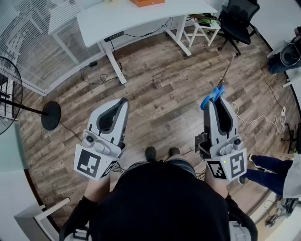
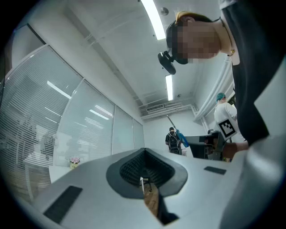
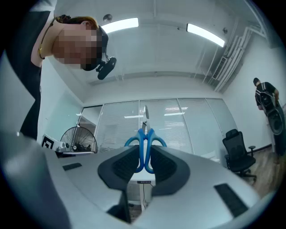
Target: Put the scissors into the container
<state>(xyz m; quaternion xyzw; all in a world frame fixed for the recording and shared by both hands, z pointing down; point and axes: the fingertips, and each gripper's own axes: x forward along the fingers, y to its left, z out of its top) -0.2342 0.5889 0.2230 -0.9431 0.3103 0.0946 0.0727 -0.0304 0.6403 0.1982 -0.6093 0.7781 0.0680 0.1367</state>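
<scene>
Blue-handled scissors [image 1: 215,94] stick out of my right gripper [image 1: 212,104], blades pointing away over the wooden floor. In the right gripper view the pads press on the scissors' handles [image 3: 145,145] and the blades rise straight up between them. My left gripper [image 1: 123,102] is held level beside it, on the left, with nothing in it. In the left gripper view its jaws meet at the tips [image 2: 144,151], shut. No container shows in any view. Both grippers are held in front of the person's body, well above the floor.
A white desk [image 1: 141,19] with an orange thing [image 1: 146,2] on it stands ahead. A black office chair [image 1: 237,21] and a small white stool [image 1: 204,28] are at the far right. A floor fan [image 1: 9,94] stands left. Another person's legs [image 1: 270,172] show at right.
</scene>
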